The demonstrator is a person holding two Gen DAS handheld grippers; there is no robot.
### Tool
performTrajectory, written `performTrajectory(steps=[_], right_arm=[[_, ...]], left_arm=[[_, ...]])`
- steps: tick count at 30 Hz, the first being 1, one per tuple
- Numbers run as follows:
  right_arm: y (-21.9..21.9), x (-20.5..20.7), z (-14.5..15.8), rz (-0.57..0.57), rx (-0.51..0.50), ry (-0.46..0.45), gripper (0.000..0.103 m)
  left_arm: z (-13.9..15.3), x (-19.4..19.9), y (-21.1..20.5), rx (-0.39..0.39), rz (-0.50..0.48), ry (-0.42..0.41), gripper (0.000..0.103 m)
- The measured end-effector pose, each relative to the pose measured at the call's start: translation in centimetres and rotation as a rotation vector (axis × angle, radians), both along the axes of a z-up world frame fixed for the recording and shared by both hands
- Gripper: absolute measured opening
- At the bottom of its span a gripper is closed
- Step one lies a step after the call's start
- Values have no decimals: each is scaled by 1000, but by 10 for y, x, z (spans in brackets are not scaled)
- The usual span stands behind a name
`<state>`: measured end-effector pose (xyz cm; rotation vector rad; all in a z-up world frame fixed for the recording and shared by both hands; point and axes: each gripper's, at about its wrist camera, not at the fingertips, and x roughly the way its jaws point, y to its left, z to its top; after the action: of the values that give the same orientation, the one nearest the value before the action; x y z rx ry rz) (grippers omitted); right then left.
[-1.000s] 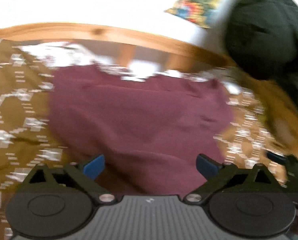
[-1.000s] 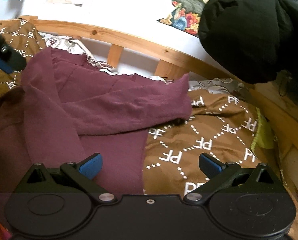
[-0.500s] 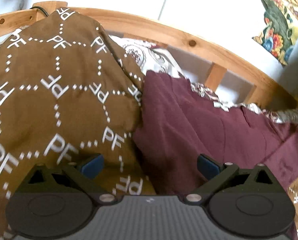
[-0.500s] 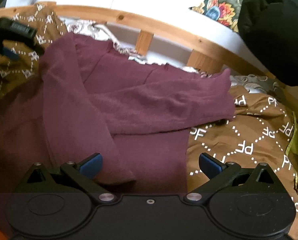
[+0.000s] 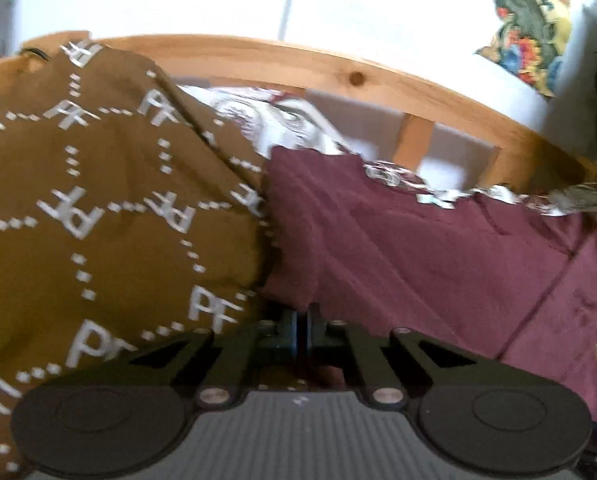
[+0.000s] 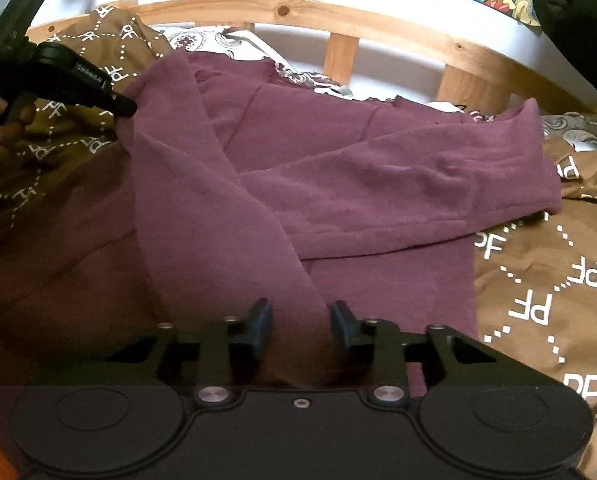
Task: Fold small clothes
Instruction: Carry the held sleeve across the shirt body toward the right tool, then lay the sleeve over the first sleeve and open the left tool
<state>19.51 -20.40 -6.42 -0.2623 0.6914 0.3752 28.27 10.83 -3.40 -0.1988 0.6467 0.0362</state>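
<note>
Ideally, with the left tool [image 5: 301, 326] pressed together on the edge of the maroon top [image 6: 338, 168] spread on the bed, the right tool [image 6: 300, 320] finishes closing on the near sleeve before both lift evenly.

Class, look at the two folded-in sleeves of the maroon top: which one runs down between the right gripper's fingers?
The sleeve running diagonally toward the camera; its end sits in the closing right gripper. The other sleeve lies crosswise, its cuff toward the right.

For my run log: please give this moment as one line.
left tongs: shut on maroon garment | right tongs: closing around sleeve
</note>
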Motion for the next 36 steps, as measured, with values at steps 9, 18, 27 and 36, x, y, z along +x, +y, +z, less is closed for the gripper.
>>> performTrajectory(steps=[9, 18, 27, 36], right_arm=[[1, -2, 0, -1, -7, -4, 22], [-11, 2, 5, -62, 48, 32, 87], [-5, 3, -2, -78, 68, 78, 99], [-6, 2, -4, -94, 70, 89, 102]], left_arm=[[-5, 3, 14, -85, 61, 67, 8], [7, 0, 19, -48, 89, -13, 60], [7, 2, 8, 74, -4, -63, 47], [2, 4, 18, -9, 34, -8, 7]])
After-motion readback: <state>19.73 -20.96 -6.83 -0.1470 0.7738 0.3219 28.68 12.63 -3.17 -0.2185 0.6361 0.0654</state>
